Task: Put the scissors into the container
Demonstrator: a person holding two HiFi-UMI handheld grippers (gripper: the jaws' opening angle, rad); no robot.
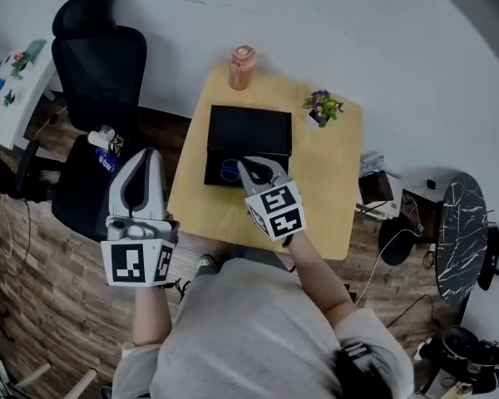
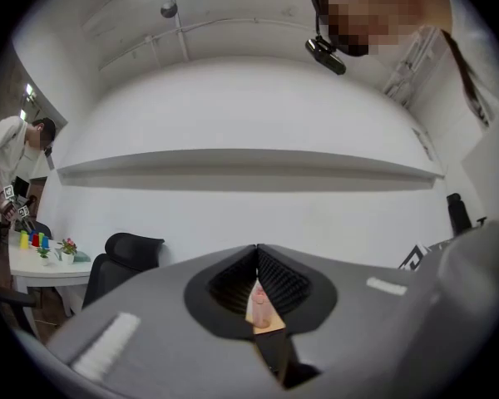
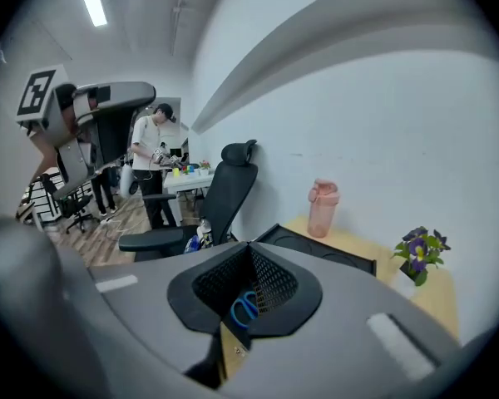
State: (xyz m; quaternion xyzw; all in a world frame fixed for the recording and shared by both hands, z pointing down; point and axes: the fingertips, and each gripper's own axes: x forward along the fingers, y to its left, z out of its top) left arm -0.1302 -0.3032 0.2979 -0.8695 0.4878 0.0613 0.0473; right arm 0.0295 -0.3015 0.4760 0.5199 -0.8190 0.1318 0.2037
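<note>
Head view: where were the scissors?
– The scissors (image 1: 229, 171) lay inside the black container (image 1: 249, 131) on the table (image 1: 324, 189), near its front left corner.
– And the right gripper?
– Over the container's near edge hung the right gripper (image 1: 244, 165), tips just beside the scissors. In the right gripper view its jaws met at the tips with nothing clamped; the blue handles showed through the slit beyond.
– The other one?
– Off the table's left side, by the chair (image 1: 100, 65), hung the left gripper (image 1: 148, 155). Its jaws were together too, with the pink bottle (image 2: 260, 302) seen through the gap.
</note>
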